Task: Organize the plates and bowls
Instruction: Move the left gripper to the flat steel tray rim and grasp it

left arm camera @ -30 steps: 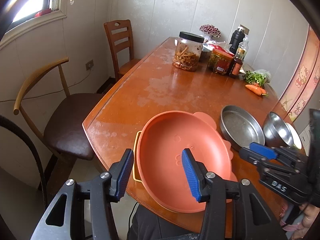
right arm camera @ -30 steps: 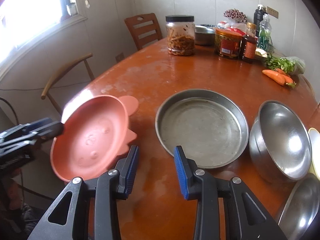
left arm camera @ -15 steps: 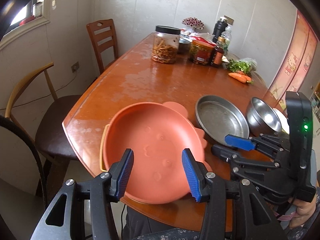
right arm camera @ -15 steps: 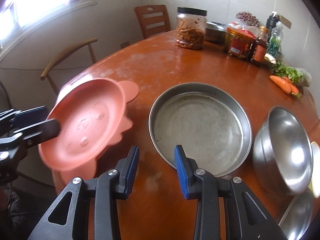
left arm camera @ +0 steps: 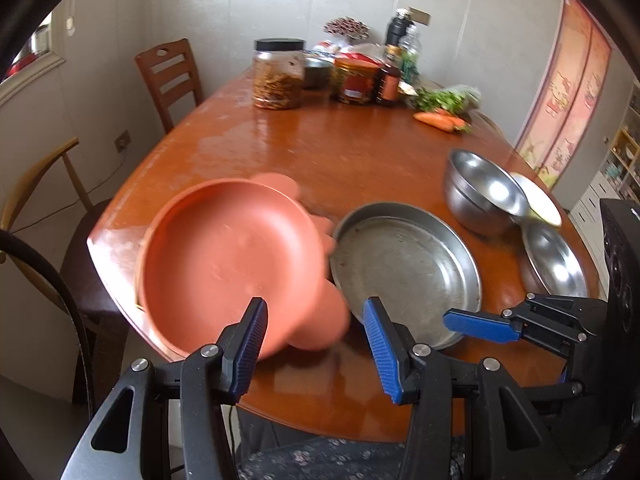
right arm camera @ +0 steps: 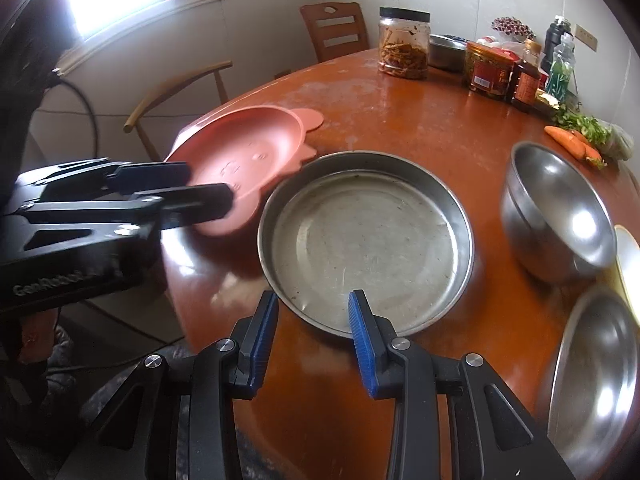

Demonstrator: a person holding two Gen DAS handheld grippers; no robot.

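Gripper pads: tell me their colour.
Blue, ribbed pads on black fingers; clearest in the left wrist view.

**Left wrist view: items before you**

- Your left tongs (left arm camera: 314, 338): blue pads apart, the near rim of the orange plate (left arm camera: 228, 264) between them; contact unclear through blur.
- Your right tongs (left arm camera: 480, 325): at the right, over the steel pan's (left arm camera: 404, 272) near rim.
- Tabletop (left arm camera: 332, 152): deep steel bowl (left arm camera: 480, 192), shallow steel dish (left arm camera: 554, 264), white plate (left arm camera: 538, 202), jars, bottles, carrots (left arm camera: 440, 120) at the far end.
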